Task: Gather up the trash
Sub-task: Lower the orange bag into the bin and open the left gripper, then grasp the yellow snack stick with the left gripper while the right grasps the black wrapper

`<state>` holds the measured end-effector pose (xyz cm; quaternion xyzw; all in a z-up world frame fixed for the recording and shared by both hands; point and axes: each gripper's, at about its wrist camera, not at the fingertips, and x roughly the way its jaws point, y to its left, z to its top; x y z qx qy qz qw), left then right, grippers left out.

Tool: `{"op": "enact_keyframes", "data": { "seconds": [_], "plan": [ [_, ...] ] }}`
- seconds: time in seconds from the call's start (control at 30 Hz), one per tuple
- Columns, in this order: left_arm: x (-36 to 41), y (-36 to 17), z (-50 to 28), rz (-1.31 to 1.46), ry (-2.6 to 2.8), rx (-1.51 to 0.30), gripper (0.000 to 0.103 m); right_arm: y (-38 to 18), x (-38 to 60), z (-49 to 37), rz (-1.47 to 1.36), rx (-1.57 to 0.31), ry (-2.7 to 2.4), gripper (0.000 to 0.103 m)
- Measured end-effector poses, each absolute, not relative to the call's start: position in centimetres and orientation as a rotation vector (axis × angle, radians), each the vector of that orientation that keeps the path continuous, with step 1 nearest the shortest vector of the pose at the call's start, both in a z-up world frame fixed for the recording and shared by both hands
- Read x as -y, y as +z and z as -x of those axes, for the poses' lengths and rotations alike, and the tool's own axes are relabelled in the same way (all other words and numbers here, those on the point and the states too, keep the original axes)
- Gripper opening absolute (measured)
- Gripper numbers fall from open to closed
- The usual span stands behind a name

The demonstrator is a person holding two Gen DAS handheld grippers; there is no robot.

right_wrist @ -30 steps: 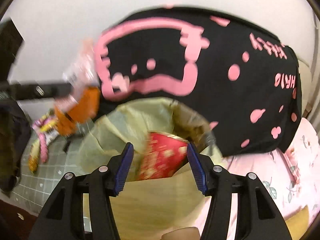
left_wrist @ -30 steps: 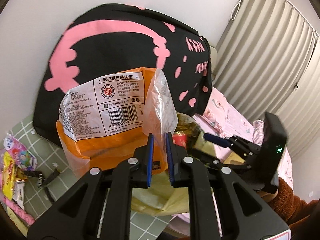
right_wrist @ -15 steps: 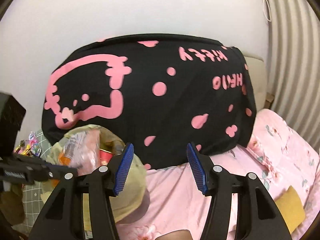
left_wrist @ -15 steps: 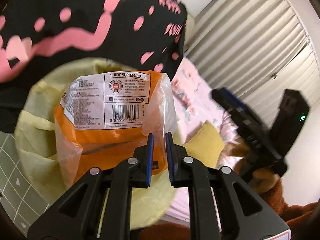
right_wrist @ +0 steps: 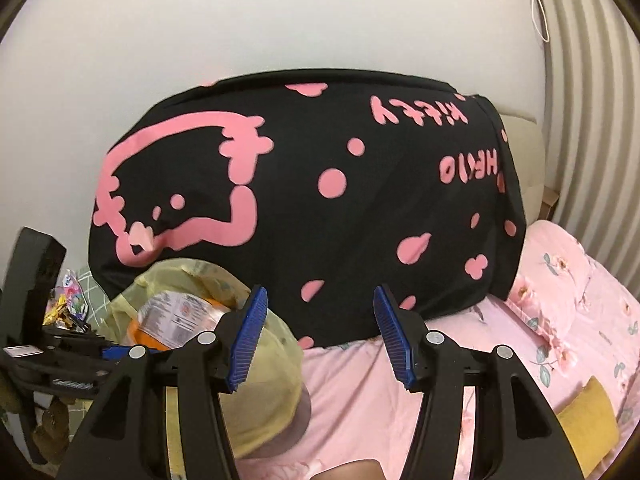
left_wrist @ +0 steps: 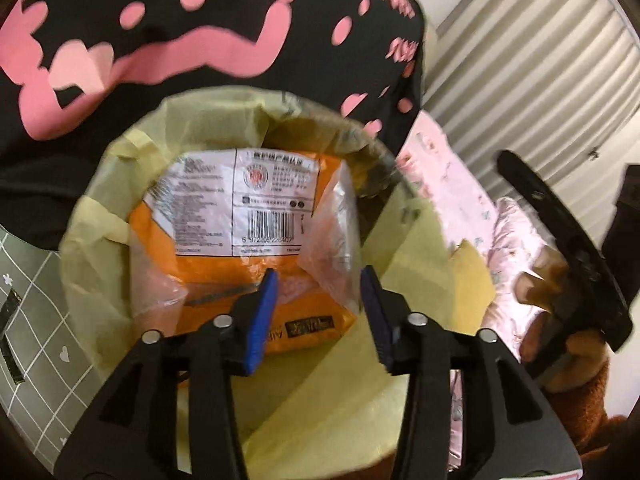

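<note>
An orange plastic package (left_wrist: 240, 240) with a white barcode label lies inside the trash bin lined with a yellow bag (left_wrist: 400, 264). My left gripper (left_wrist: 318, 312) hangs open just above the bin's mouth, its jaws apart over the package's clear flap, gripping nothing. In the right wrist view the same package (right_wrist: 176, 316) shows in the bin (right_wrist: 276, 344) at lower left. My right gripper (right_wrist: 320, 336) is open and empty, held over the pink bed, to the right of the bin.
A black cover with pink Hello Kitty print (right_wrist: 320, 200) drapes behind the bin. Pink floral bedding (right_wrist: 560, 300) with a yellow pillow (right_wrist: 588, 412) lies right. Several colourful wrappers (right_wrist: 66, 300) lie on a grey-green gridded surface (left_wrist: 32, 280) left. Pleated curtain (left_wrist: 540, 80) at right.
My left gripper carried the orange package over the bin, then opened; the package now lies in the bin. My right gripper drew back from the bin toward the bed.
</note>
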<state>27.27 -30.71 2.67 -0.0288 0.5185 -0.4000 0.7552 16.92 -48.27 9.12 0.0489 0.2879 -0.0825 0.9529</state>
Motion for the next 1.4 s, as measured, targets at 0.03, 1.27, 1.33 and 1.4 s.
{"op": "enact_keyframes", "data": {
  "seconds": [0.03, 1.27, 1.33, 1.4],
  "plan": [
    [30.2, 3.1, -27.1, 0.069, -0.876, -1.118, 0.044, 9.3, 48.0, -17.0, -0.099, -0.580, -0.166, 0.052],
    [-13.0, -7.2, -23.0, 0.398, 0.034, -1.106, 0.039, 2.1, 15.7, -22.9, 0.064, -0.829, 0.326, 0.052],
    [-12.4, -7.5, -23.2, 0.395, 0.025, -1.117, 0.031, 1.2, 14.9, -23.4, 0.090, -0.844, 0.312, 0.052],
    [-12.4, -6.7, -22.6, 0.380, 0.014, -1.103, 0.026, 0.5, 14.2, -23.7, 0.116, -0.854, 0.309, 0.052]
  ]
}}
